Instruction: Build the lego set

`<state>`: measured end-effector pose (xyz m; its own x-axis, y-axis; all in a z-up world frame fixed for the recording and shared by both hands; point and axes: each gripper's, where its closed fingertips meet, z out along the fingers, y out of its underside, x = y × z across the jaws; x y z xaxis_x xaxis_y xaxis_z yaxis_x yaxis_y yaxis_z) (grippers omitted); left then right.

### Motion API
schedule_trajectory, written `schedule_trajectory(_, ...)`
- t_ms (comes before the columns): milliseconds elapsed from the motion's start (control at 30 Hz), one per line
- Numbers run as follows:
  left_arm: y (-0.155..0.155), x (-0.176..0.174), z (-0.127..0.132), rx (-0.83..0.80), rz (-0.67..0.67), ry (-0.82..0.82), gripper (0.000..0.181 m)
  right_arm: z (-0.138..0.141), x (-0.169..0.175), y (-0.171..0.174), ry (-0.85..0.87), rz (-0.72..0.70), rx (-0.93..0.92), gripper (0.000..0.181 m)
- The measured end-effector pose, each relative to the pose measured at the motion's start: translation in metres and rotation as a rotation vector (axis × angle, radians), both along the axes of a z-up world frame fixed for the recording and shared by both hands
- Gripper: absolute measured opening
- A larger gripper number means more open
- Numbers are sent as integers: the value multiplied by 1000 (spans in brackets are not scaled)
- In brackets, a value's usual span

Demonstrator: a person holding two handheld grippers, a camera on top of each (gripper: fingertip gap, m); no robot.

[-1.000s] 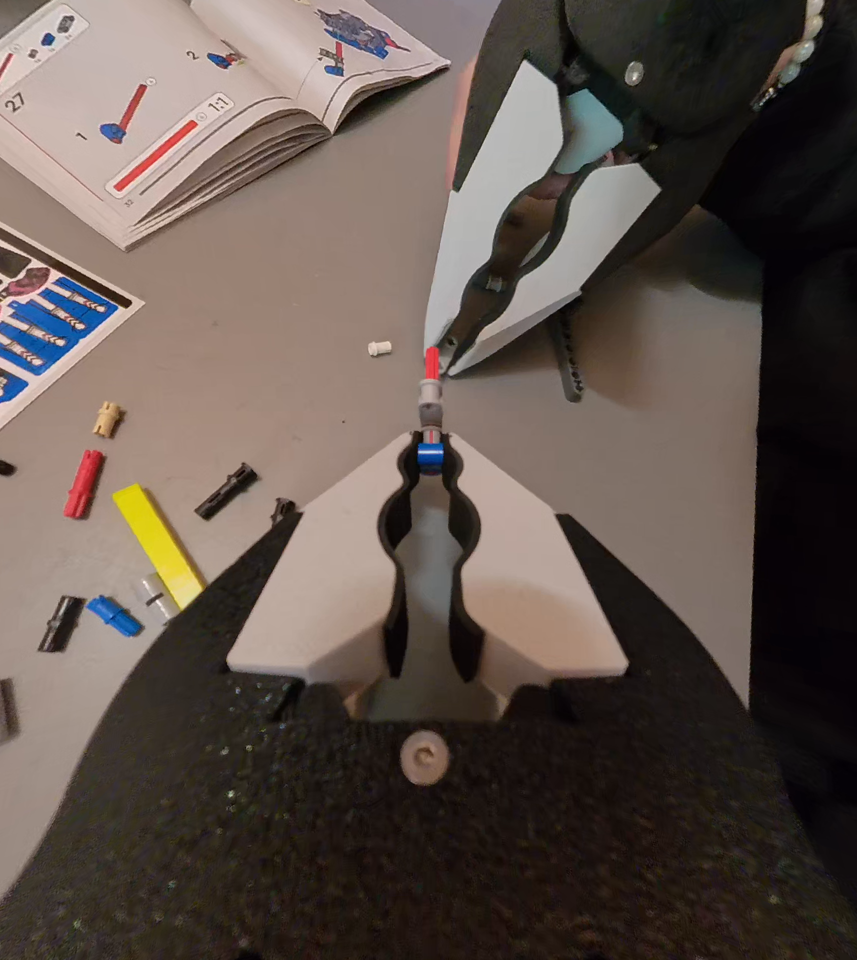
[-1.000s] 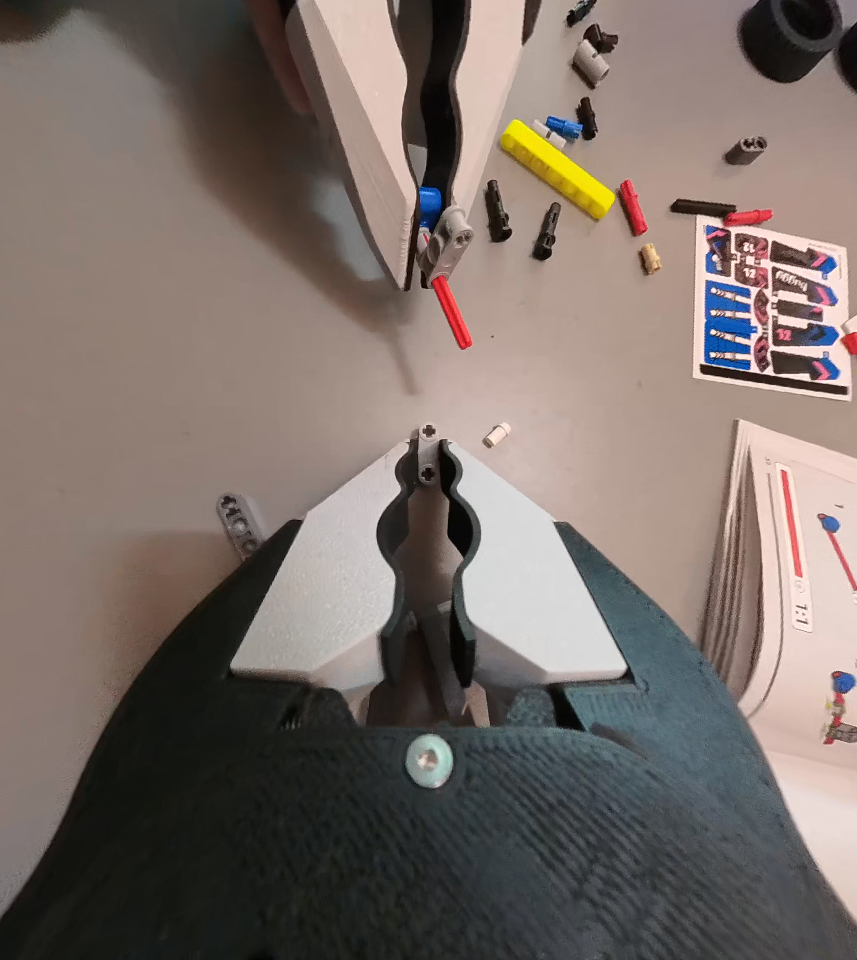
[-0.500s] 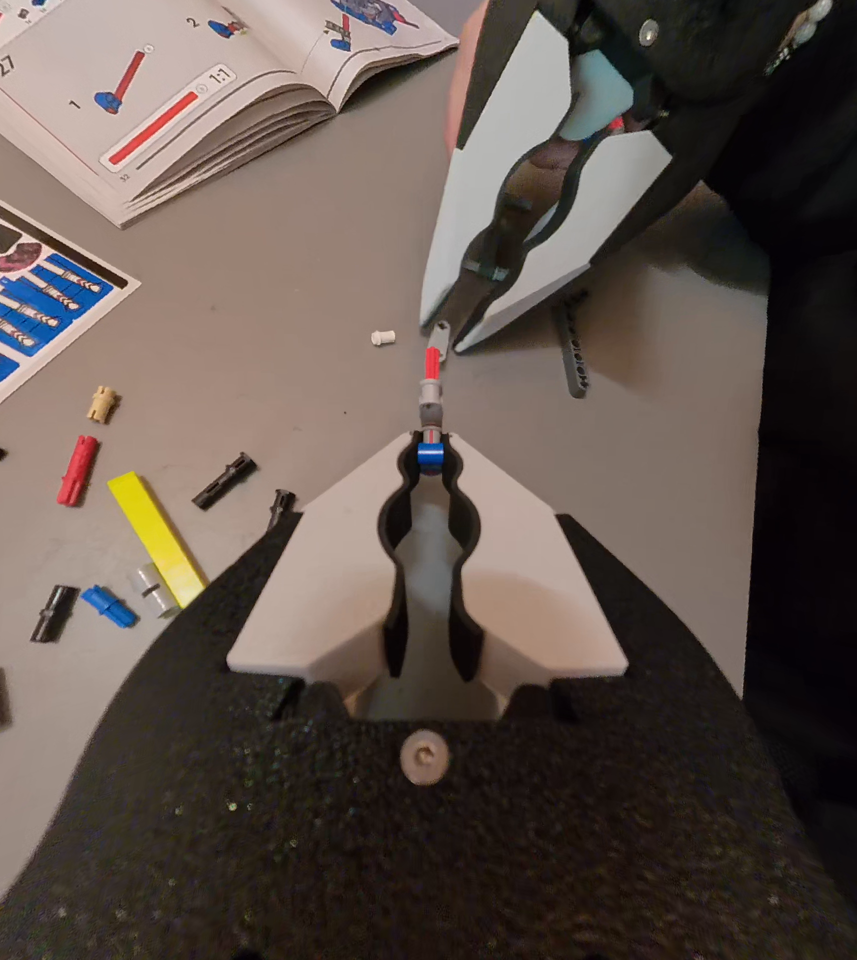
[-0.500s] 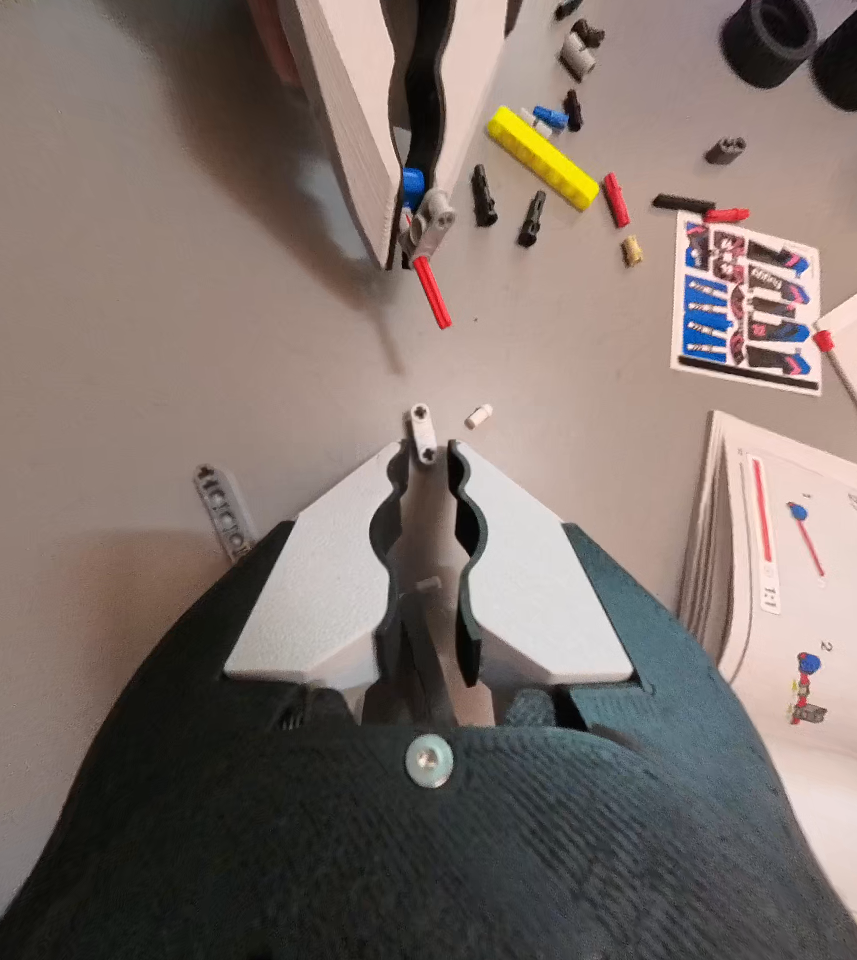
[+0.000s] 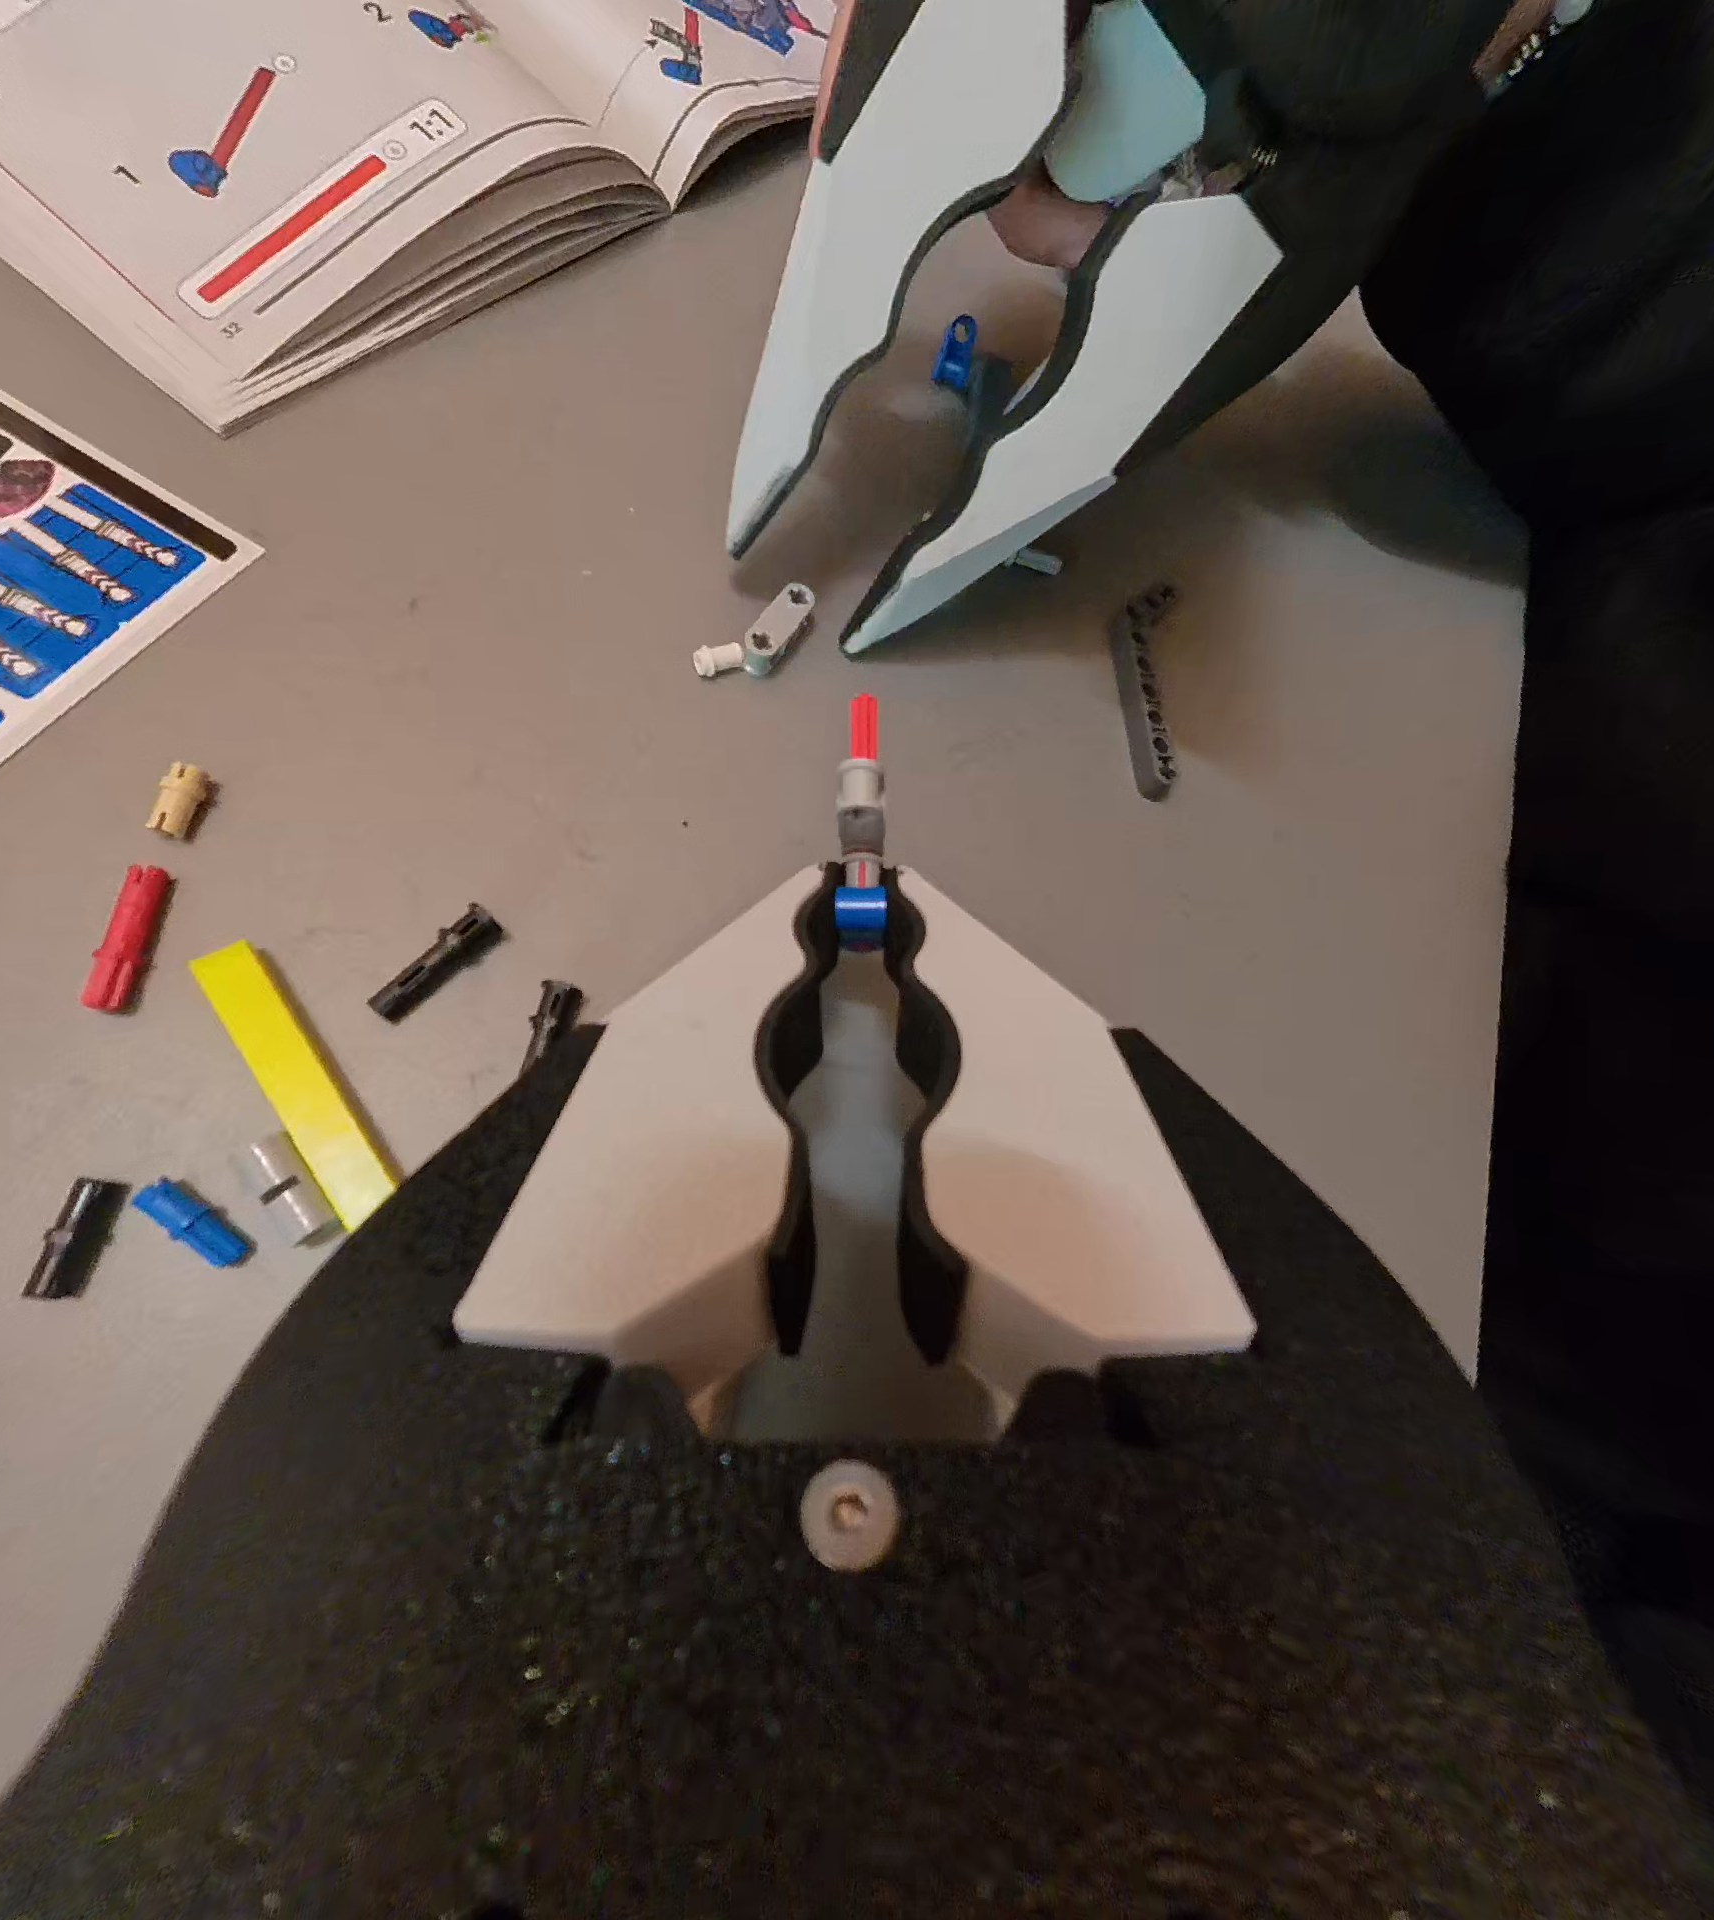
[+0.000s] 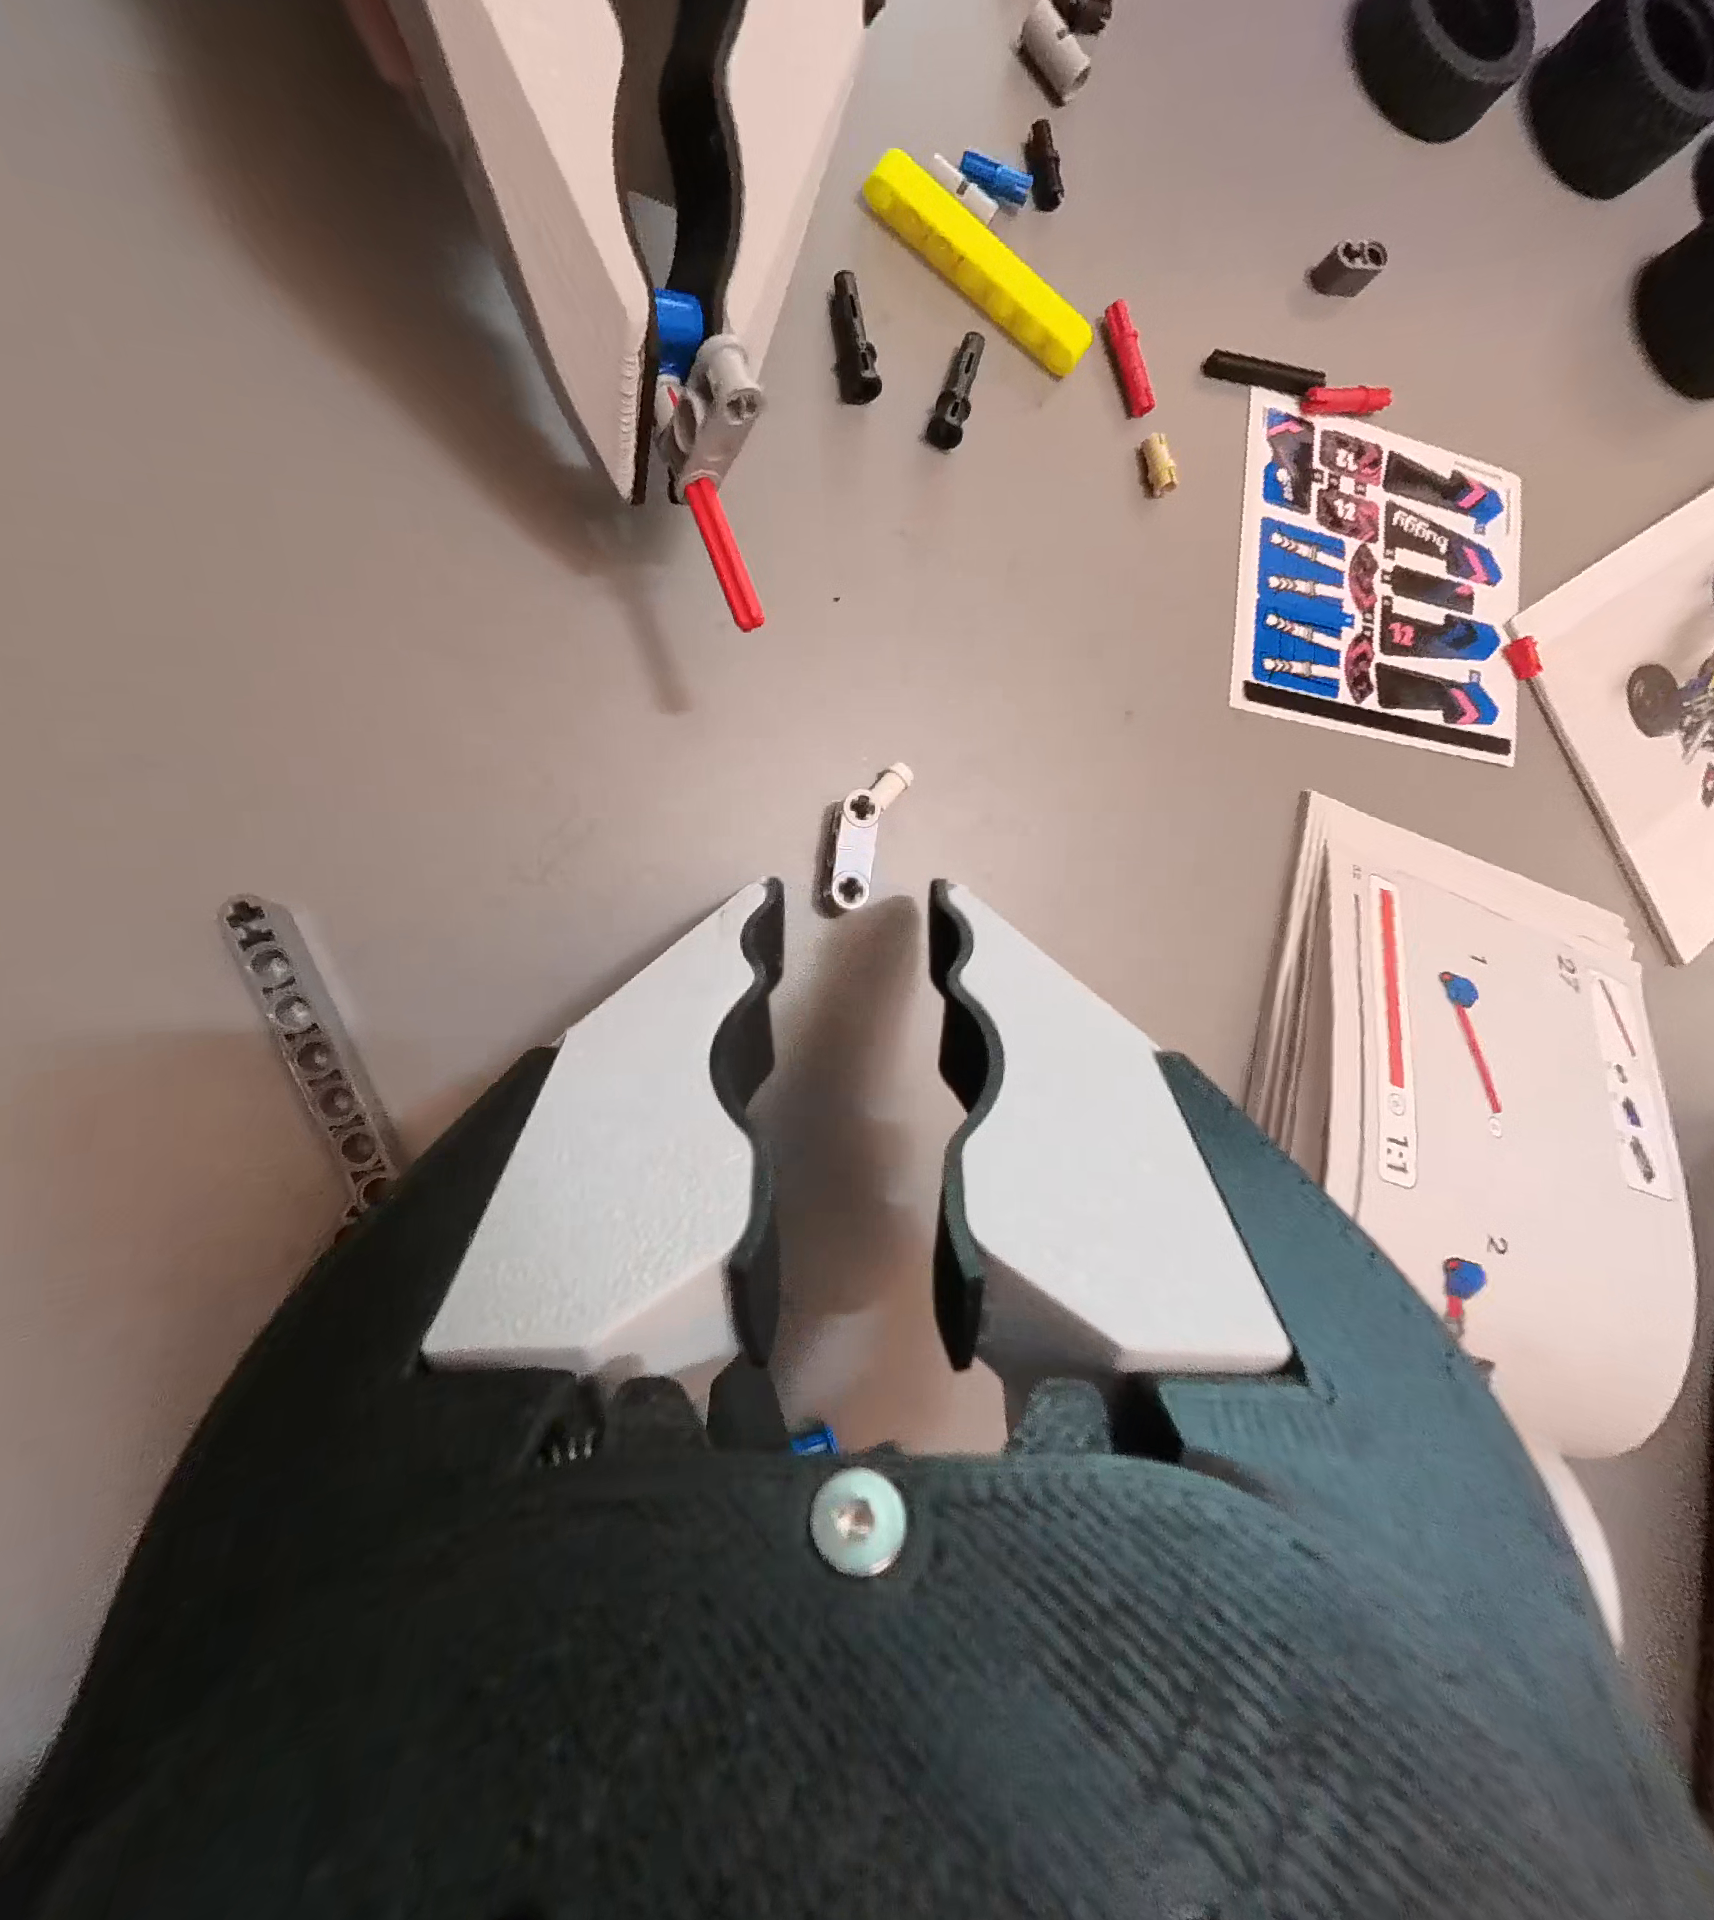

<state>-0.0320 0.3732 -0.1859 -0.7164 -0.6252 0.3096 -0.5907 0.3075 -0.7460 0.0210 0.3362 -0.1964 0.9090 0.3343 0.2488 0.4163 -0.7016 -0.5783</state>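
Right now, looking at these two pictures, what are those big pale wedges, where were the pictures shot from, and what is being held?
The wedges are the two fingers of a hand-held tool; a person holds one in each hand. Each picture comes from a camera on one tool, looking along its fingers. The left tool pinches a small assembly: a blue piece, grey connectors and a red axle sticking out. The right tool is open and holds nothing; a small grey connector lies on the grey table just past its tips. Around lie loose pegs, a yellow beam, black tyres, a sticker sheet and an instruction booklet.
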Motion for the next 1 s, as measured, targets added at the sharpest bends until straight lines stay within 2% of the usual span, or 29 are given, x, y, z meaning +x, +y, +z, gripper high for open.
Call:
schedule_trajectory(167,-1,1,-2,4,0,6,4,-2,-6,6,86,-6,3,18)
schedule_trajectory(233,-1,1,-1,5,2,4,4,-4,-4,6,116,-33,-28,6)
schedule_trajectory(400,0,2,-1,2,7,1,4,-4,-6,3,153,-47,-98,6)
schedule_trajectory(633,-3,4,0,-19,4,-10,4,-4,-8,4,233,-71,-61,6)
schedule_trajectory(767,-1,6,1,-32,16,-18,4,6,-7,13,328,-127,69,6)
schedule_trajectory(833,-1,10,9,-71,39,-45,4,26,-7,20,452,-154,190,1)
schedule_trajectory(933,-3,16,28,-161,73,-96,4,74,-5,26,746,-166,448,0)
schedule_trajectory(967,-3,17,31,-168,77,-104,4,82,3,25,800,-205,498,0)
schedule_trajectory(1000,-1,16,29,-150,77,-103,4,76,13,23,762,-254,493,0)
